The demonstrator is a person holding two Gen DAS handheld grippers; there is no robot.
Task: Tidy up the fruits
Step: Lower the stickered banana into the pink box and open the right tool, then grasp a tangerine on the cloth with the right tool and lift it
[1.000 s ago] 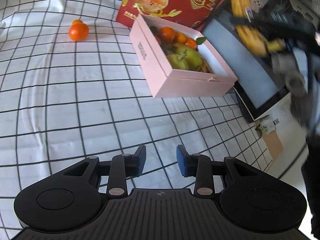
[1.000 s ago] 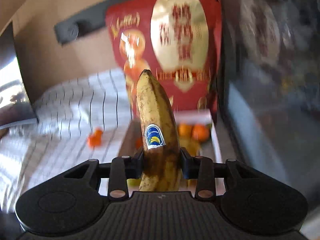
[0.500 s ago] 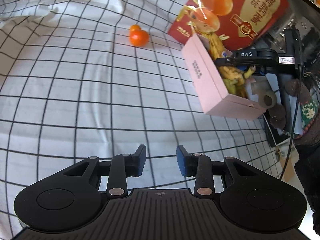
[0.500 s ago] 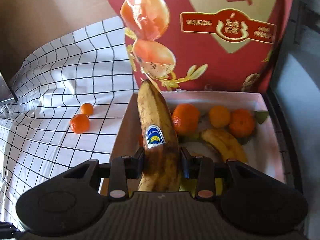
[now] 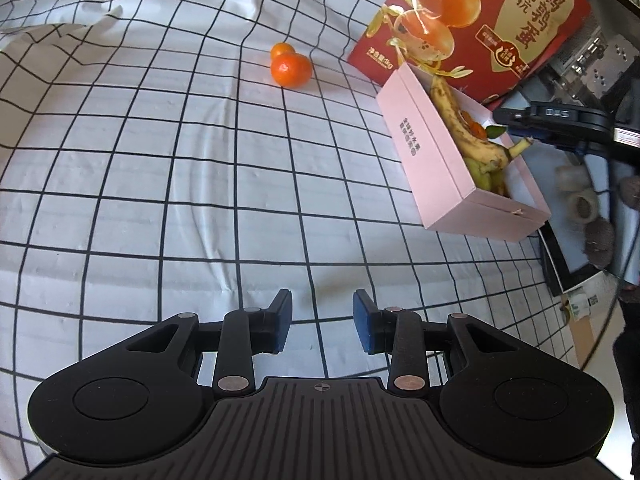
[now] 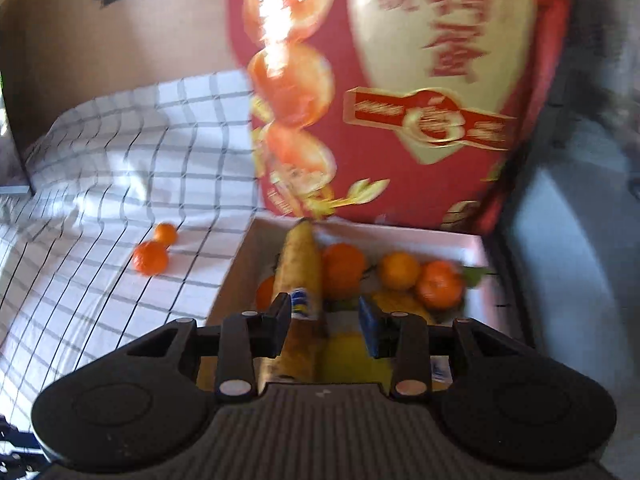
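Checked white cloth (image 5: 160,200) covers the surface. Left gripper (image 5: 322,326) hovers over it, jaws narrowly apart and empty. Right gripper (image 6: 324,326) stands over the pink box (image 5: 424,152); a spotted banana (image 6: 298,276) lies against its left pad, a gap at the right pad. Inside the box: another banana (image 6: 400,304), four mandarins, green fruit. Two mandarins (image 5: 291,70) sit touching on the cloth beside a red carton (image 5: 500,20).
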